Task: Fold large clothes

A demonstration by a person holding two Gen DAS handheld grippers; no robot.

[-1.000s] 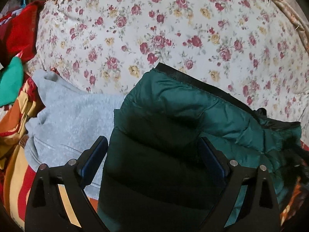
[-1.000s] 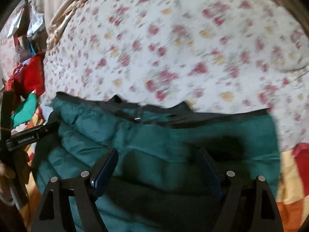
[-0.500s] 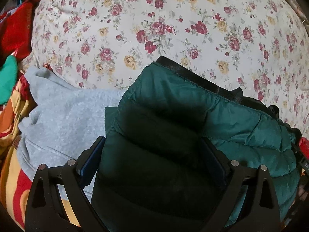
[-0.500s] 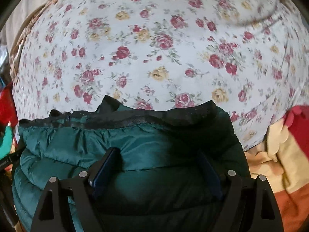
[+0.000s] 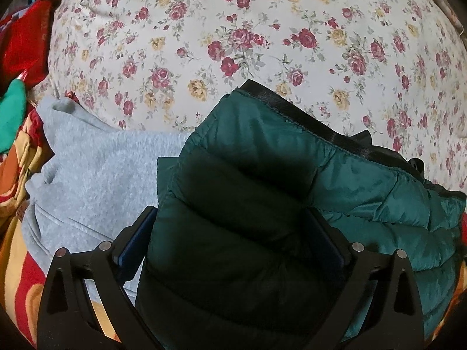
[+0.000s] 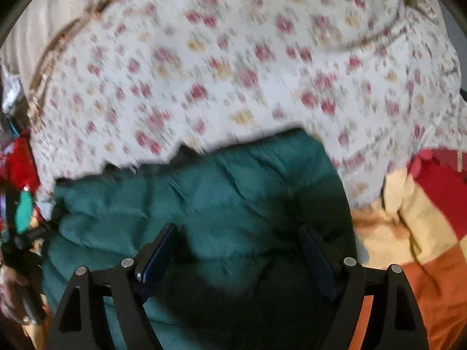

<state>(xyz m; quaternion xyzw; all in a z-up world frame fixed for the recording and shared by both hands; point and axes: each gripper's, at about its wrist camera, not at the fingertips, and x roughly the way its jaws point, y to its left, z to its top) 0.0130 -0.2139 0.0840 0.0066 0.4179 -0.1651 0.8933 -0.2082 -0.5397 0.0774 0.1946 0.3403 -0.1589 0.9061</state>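
I see the left gripper (image 5: 230, 233) with both jaws spread wide, the bulk of the green jacket (image 5: 292, 180) lying between them, over the flowered sheet (image 5: 233, 29). The right gripper (image 6: 239, 248) is likewise spread, with the jacket (image 6: 221, 192) bulging between its fingers. A grey sweatshirt (image 5: 96, 175) lies at 9 o'clock, touching the jacket.

Left hand-held gripper (image 5: 230, 233): fingers wide apart, green jacket (image 5: 292, 180) bulging between them, pads (image 5: 137, 236) at its sides. Right hand-held gripper (image 6: 239, 250): fingers likewise spread over the jacket, left pad (image 6: 159, 250) lying on it; view motion-blurred.
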